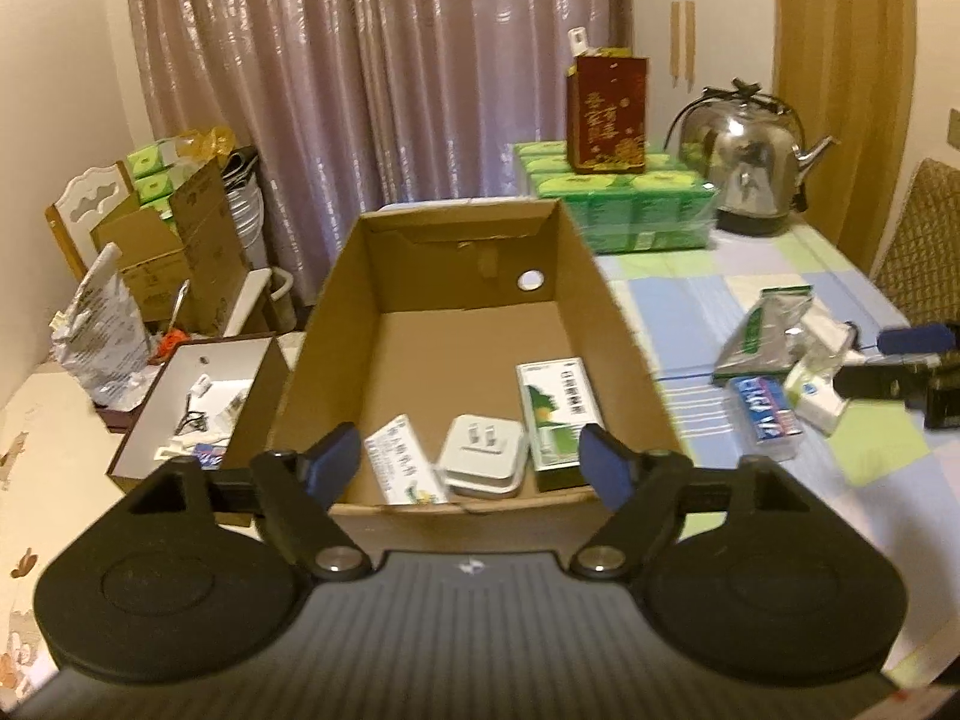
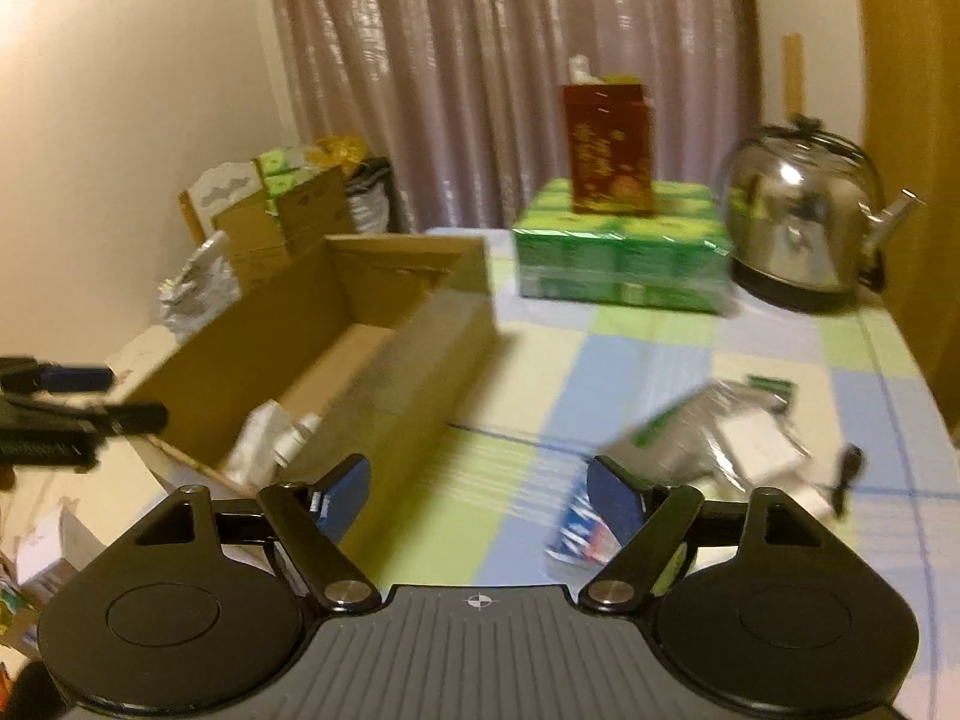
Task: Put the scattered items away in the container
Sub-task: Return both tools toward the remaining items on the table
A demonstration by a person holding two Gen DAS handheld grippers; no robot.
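I'm in a home dining room: curtains (image 1: 372, 60), a checked tablecloth (image 1: 720, 276), my steel kettle (image 1: 750, 162) at the table's far corner.

Cardboard box (image 1: 468, 324): far half of floor bare, open from above. Near end taken by white adapter (image 1: 483, 463), green carton (image 1: 555, 420), white carton (image 1: 405, 468). Right of box, bare tablecloth (image 2: 540, 372), then packet pile (image 1: 774, 360). Behind box: green tissue packs (image 1: 624, 210), kettle (image 1: 750, 168).

Gold Chinese characters stand on the red box (image 1: 607, 114) at the far side of the worktop, too blurred to read. Print on the green-and-white carton (image 1: 555, 414) cannot be made out.
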